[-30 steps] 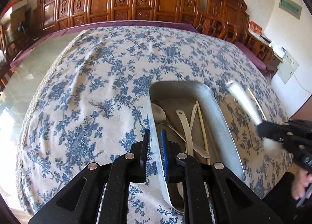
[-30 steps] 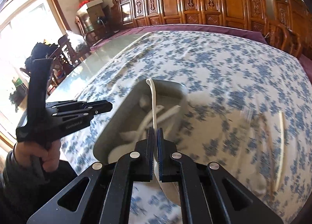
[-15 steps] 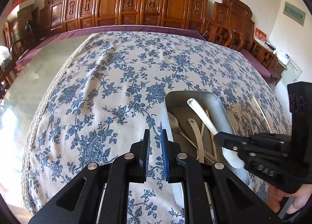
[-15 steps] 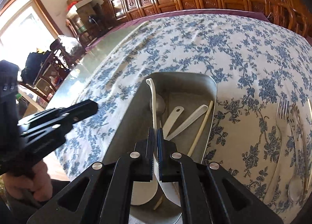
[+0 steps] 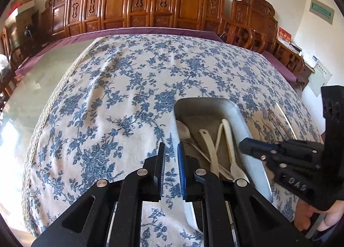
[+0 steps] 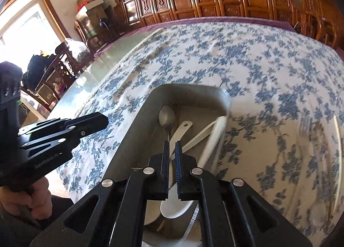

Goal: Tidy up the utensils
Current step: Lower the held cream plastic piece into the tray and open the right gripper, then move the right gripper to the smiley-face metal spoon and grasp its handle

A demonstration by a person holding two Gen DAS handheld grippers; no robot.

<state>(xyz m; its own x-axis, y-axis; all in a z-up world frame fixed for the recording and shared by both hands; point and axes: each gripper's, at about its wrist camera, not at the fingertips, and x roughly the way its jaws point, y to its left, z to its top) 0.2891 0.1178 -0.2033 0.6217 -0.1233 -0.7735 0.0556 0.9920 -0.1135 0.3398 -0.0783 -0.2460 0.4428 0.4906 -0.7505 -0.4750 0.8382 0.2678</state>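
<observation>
A metal tray lies on the flowered tablecloth. In it lie a steel spoon, white spoons and a chopstick. My right gripper is open by a narrow gap above the tray, with a white spoon lying loose below it. It shows in the left wrist view at the tray's right rim. My left gripper is slightly open and empty, beside the tray's left rim. It shows in the right wrist view.
A fork and chopsticks lie on the cloth right of the tray, with a blurred spoon nearer. Carved wooden chairs line the far side. Bare glass tabletop lies left of the cloth.
My right gripper carried a white spoon over the tray, lowered it and opened. The spoon now lies in the tray. My left gripper stayed beside the tray.
</observation>
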